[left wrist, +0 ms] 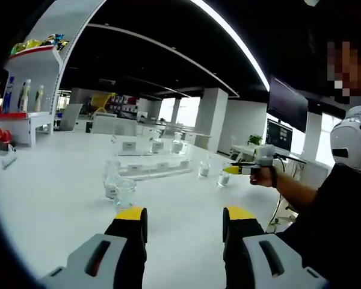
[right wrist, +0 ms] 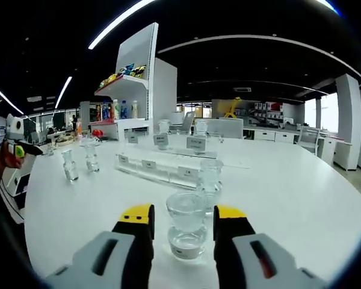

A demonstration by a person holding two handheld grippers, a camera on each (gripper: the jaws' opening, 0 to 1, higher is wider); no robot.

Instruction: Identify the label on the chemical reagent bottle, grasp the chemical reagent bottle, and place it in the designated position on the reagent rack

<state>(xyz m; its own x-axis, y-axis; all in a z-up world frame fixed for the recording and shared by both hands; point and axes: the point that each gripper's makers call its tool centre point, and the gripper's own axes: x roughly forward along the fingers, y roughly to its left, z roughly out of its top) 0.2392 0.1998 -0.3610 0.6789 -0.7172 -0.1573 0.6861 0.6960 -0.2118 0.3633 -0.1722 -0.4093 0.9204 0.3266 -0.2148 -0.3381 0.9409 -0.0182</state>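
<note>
Two tongs gaping, neither clamped. Right gripper (right wrist: 183,221) straddling nearest reagent bottle (right wrist: 186,232); label unreadable. Advise centring, closing gently below shoulder. Reagent rack (right wrist: 162,165) ahead. Left gripper (left wrist: 183,218) idle.

Rack labels (right wrist: 196,143) and bottle label (right wrist: 185,247) too small and blurred to read.

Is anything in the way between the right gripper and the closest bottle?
No. The bottle sits right between the right gripper's open jaws, with nothing before it. A second bottle stands behind it, toward the rack.
</note>
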